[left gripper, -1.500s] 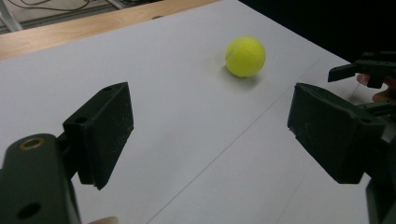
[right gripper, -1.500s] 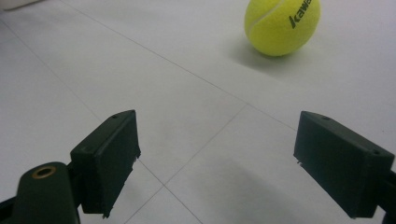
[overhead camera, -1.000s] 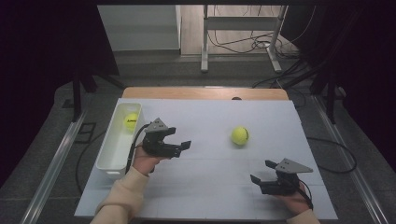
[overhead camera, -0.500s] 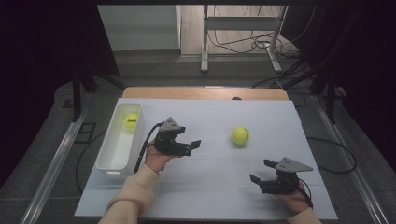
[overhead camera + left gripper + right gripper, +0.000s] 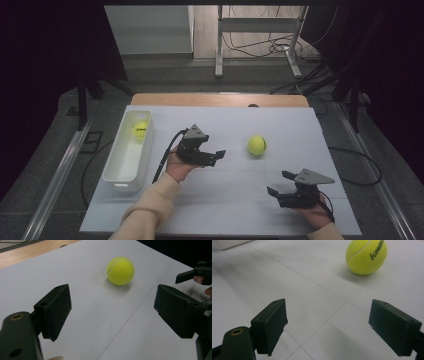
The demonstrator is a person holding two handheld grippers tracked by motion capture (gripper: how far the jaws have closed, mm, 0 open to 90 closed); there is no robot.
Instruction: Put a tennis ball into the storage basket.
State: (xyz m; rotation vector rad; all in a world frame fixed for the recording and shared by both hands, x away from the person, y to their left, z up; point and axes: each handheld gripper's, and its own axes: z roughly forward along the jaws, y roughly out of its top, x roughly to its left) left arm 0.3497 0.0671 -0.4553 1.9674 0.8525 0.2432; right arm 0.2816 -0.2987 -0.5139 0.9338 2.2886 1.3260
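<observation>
Two grippers, left gripper (image 5: pixel 212 156) and right gripper (image 5: pixel 280 184), agape, empty; white table (image 5: pixel 235 200), dark room.

Left gripper (image 5: pixel 216 156) near tennis ball (image 5: pixel 257 145) — apart.

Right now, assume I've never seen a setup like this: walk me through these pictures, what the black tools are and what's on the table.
A person sits at a table holding a hand-operated two-jaw gripper in each hand.

The high view looks down from above: the left gripper is near the middle of the white table, and the right gripper is lower right.

The other two pictures come from cameras riding on each gripper, looking out between its own black jaws.

One tennis ball lies loose on the table, ahead of the left gripper's jaws. A second ball sits in the white bin at the left edge.

Both grippers stand open and hold nothing.
</observation>
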